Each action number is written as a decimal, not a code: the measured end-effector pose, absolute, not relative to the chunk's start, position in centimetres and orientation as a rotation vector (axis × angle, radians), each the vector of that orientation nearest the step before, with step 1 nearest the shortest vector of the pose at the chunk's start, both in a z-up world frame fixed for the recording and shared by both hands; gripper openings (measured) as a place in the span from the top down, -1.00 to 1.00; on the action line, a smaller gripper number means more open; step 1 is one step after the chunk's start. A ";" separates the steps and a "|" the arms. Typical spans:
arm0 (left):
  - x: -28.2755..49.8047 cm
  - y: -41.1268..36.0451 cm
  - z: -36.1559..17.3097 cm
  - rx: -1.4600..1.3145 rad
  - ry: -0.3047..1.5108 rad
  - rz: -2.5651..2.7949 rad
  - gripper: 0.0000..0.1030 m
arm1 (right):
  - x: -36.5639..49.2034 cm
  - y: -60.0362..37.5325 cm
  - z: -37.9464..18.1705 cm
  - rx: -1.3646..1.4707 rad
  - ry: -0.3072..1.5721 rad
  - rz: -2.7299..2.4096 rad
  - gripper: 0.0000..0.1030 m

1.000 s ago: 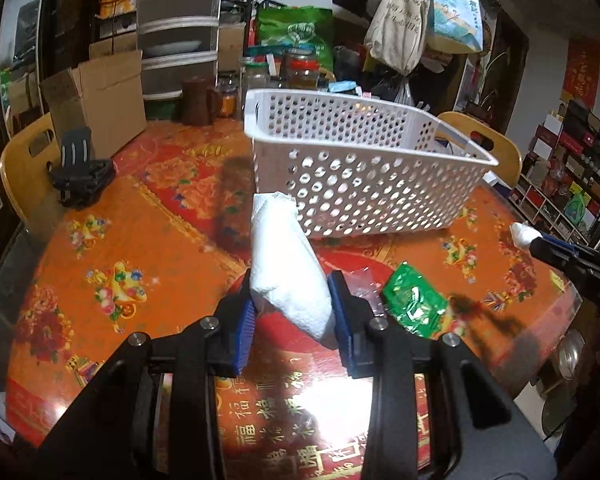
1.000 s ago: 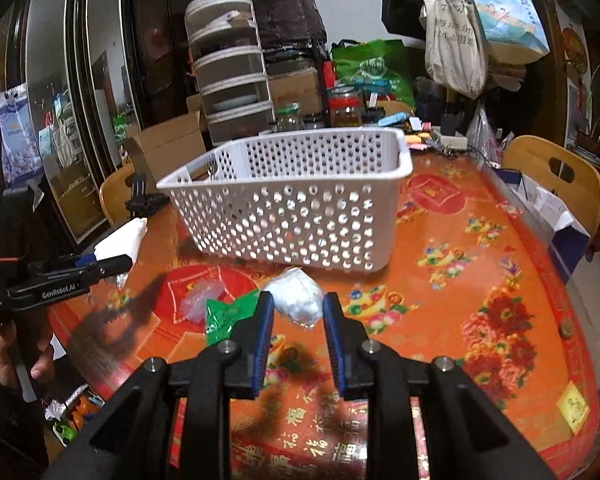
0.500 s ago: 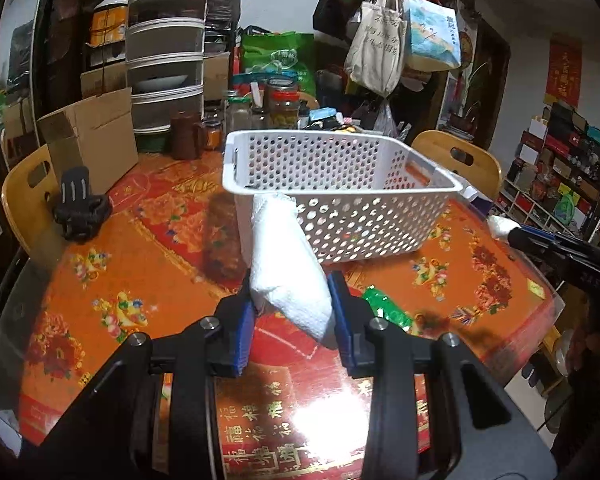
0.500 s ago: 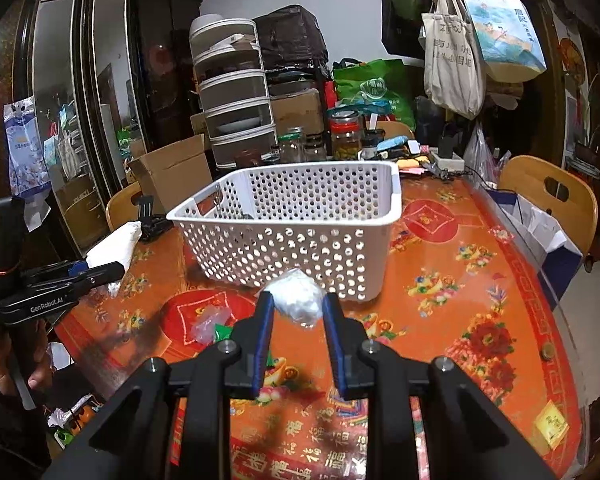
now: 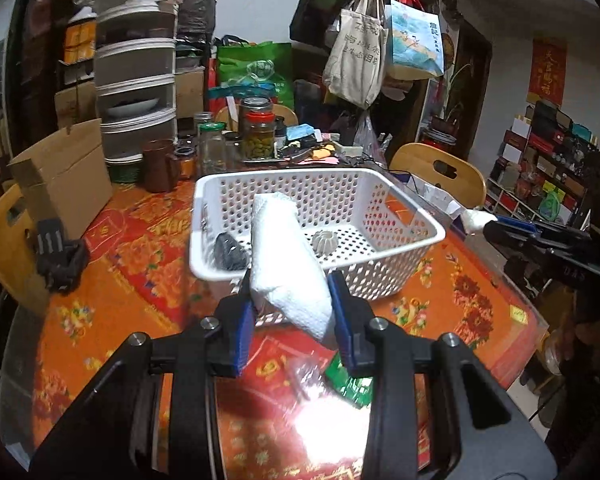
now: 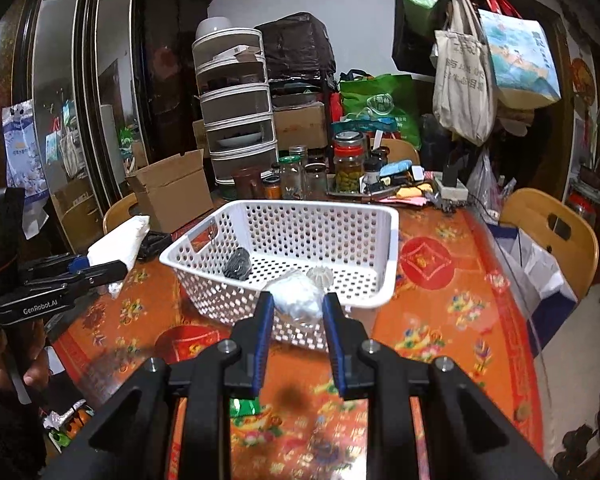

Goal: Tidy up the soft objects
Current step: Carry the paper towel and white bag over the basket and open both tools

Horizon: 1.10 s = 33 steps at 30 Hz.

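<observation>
The left gripper was closed on a folded white paper towel, its blue pads pressing the lower part of the roll while the upper end leaned up and away, in front of the near wall of the basket. The right gripper was closed on a small white wad wrapped in clear plastic, pinched between its two pads and held above the table, just before the basket's near rim.

The white perforated basket stood on the table, which was covered in an orange-red floral cloth. Inside the basket lay a dark grey scouring ball near the left wall, and a small pale ribbed object on the floor nearer the middle. The two were apart from each other.

A green packet and a crumpled clear wrapper lay on the table below the left gripper, partly hidden by its fingers.

In the right wrist view a person's hand gripped the handle of the left tool at the left edge. A cardboard box, jars and a stack of plastic drawers stood behind the basket at the far side of the table.
</observation>
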State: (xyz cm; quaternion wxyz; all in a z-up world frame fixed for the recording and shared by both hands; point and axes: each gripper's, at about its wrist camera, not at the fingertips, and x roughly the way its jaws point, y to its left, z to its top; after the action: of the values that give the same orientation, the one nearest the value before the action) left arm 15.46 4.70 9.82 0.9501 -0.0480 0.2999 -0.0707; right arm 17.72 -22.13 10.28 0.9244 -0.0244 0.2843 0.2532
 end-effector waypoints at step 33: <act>41.2 2.2 1.2 -0.111 1.156 -0.035 0.38 | 36.0 -12.8 2.7 -0.276 1.046 0.399 0.54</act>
State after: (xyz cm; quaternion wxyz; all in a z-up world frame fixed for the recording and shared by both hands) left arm 41.23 2.21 1.17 0.8358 -0.0522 0.5462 -0.0165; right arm 35.97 -12.79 2.66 0.8383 -0.1303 0.4946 0.1886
